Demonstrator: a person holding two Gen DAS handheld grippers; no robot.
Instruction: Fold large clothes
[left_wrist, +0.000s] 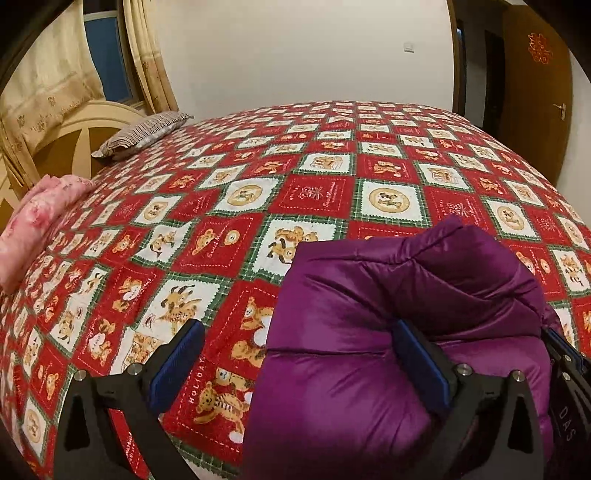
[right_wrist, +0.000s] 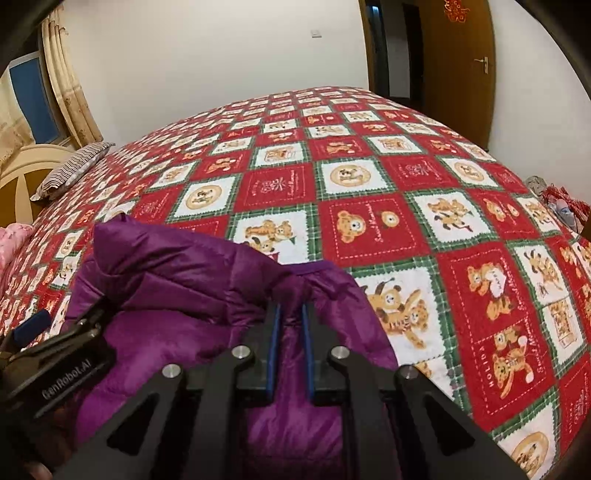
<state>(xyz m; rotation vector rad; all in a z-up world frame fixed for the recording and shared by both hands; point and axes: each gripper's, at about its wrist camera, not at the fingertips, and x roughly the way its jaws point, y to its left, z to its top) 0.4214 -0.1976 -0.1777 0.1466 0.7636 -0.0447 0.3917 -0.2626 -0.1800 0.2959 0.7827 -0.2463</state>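
A purple puffer jacket (left_wrist: 388, 325) lies bunched on the red patchwork bedspread (left_wrist: 258, 192), low and right in the left wrist view. My left gripper (left_wrist: 299, 350) is open wide; its right finger (left_wrist: 421, 365) presses against the jacket's left side and its left finger (left_wrist: 177, 365) is over bare bedspread. In the right wrist view the jacket (right_wrist: 177, 295) fills the lower left. My right gripper (right_wrist: 291, 325) is shut on a fold of the jacket near its hem. The left gripper's body (right_wrist: 55, 365) shows at the left edge there.
A striped pillow (left_wrist: 144, 133) and a pink bundle of cloth (left_wrist: 33, 221) lie at the head of the bed by the cream headboard (left_wrist: 74, 140). Curtains and a window stand behind. A wooden door (right_wrist: 458, 55) is at the far right. Clutter (right_wrist: 557, 206) sits past the bed's right edge.
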